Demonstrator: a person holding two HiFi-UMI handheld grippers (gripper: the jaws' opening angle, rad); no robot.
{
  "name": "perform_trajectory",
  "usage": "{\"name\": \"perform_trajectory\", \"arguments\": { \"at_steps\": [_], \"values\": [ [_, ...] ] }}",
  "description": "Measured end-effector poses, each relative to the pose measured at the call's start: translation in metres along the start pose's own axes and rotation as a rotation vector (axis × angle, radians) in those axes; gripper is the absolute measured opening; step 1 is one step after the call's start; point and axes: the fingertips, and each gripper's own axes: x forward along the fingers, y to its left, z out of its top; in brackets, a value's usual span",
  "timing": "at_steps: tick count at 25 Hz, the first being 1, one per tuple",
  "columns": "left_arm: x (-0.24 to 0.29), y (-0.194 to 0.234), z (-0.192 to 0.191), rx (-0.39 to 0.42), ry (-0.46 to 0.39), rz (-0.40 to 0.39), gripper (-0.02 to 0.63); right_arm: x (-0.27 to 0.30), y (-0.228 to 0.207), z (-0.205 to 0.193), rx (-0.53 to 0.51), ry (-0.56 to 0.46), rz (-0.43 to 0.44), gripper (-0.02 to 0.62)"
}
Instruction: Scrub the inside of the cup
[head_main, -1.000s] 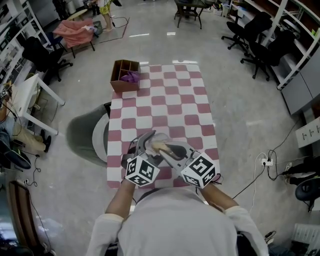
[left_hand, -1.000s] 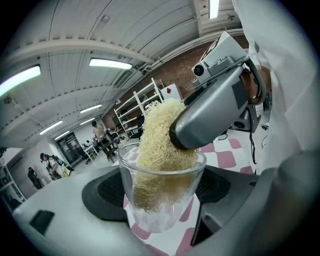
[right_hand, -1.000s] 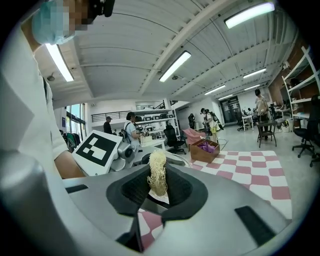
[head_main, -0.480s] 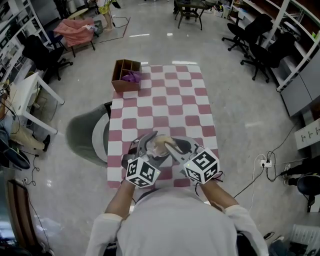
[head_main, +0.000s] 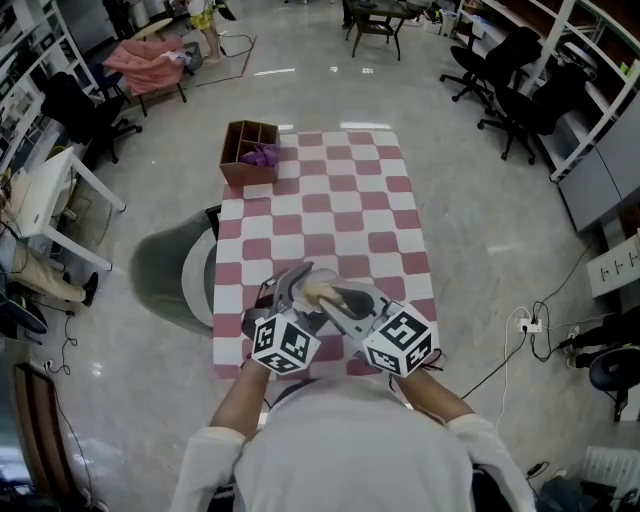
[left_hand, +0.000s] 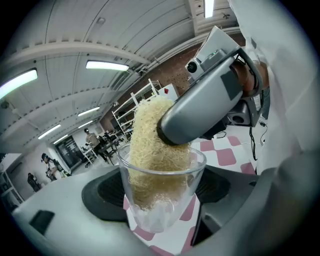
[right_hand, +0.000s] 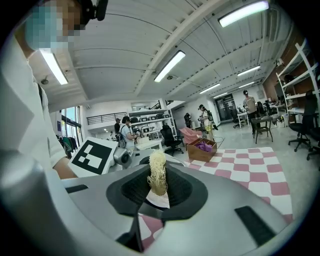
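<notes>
Checkered red-and-white table (head_main: 340, 215) stands on a polished grey floor in a large open workroom. A white side desk (head_main: 50, 195) is off to the left and black office chairs (head_main: 505, 65) are at the far right.

At the table's far left corner sits a wooden box (head_main: 248, 152) with dividers; one compartment holds a purple cloth (head_main: 262, 155). The rest of the table top is well apart from the work, which takes place over the near edge, close to the person's body.

Left gripper (head_main: 297, 285): jaws are clamped on a clear cup (left_hand: 162, 197), one black pad on each side of its wall. The cup is held mouth-up, slightly tilted, above the checkered surface rather than resting on it.

Right gripper (head_main: 335, 298): jaws are closed on a straw-coloured fibrous scrubber (left_hand: 150, 145). The right gripper view shows the scrubber pinched between the two dark pads, with a tuft standing out beyond them.

Relation of the two: the scrubber's lower end is inside the cup, reaching close to the bottom and pressing against the inner wall. Its upper part stands above the rim, where the grey nose of the right gripper meets it. The two grippers angle in toward each other — tips nearly touching.

Several people stand in the background of both gripper views.
</notes>
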Motion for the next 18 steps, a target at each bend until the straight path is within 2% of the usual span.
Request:
{"name": "perform_trajectory", "arguments": {
  "at_steps": [9,14,18],
  "values": [
    [-0.002,-0.001,0.001,-0.005,-0.016,0.007,0.380,-0.006,-0.035,0.000,-0.027,0.027,-0.107,0.084],
    [0.001,0.008,-0.005,-0.018,-0.008,0.019,0.380,-0.004,-0.021,-0.009,-0.003,0.035,-0.071,0.084],
    [0.006,0.016,-0.006,-0.050,-0.027,0.019,0.380,0.000,-0.010,-0.005,0.001,0.003,-0.028,0.084]
  ]
}}
